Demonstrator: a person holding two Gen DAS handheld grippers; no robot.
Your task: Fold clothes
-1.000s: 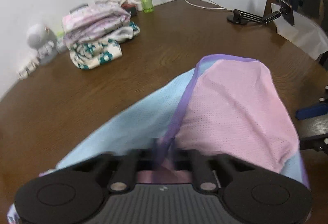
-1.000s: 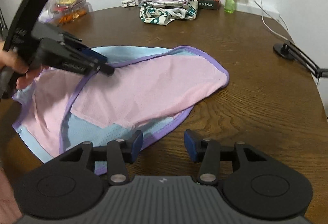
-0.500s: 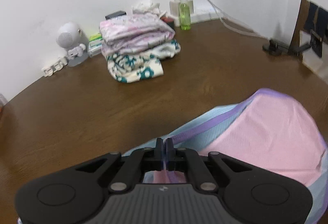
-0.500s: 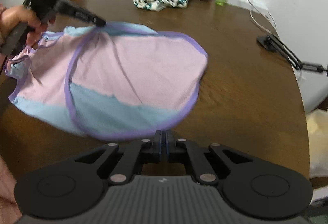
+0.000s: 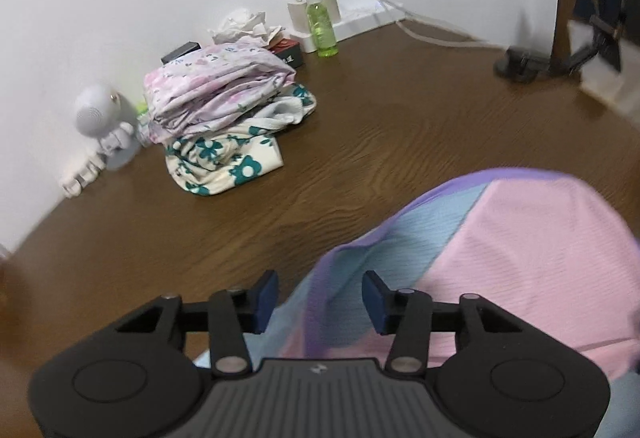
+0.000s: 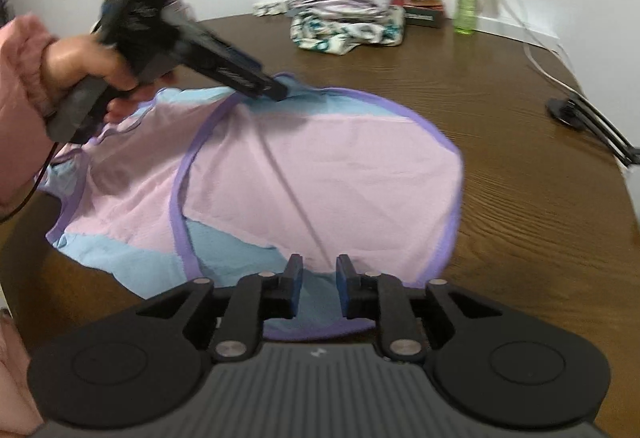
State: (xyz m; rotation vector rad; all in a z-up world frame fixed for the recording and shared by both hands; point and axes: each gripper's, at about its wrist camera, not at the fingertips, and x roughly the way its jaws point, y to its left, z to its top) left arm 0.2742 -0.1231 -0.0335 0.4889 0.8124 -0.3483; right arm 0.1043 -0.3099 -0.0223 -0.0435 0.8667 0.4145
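A pink and light-blue garment with purple trim (image 6: 320, 165) lies spread on the brown wooden table (image 6: 520, 141), one half folded over the other. It also shows in the left wrist view (image 5: 520, 258). My left gripper (image 5: 319, 302) is open above the garment's far edge, holding nothing; from the right wrist view it hovers at that edge (image 6: 280, 91). My right gripper (image 6: 318, 288) is open over the garment's near edge, with cloth lying between the fingers but not pinched.
A stack of folded floral clothes (image 5: 224, 109) sits at the back of the table, also seen from the right (image 6: 348, 13). Near it are a green bottle (image 5: 320, 25), a white speaker toy (image 5: 104, 121), a charger cable (image 5: 400, 13) and a black stand (image 6: 592, 121).
Both grippers were shut on the garment's edges half a second ago and have now opened, letting the cloth drop flat. The folded half now rests on the table.
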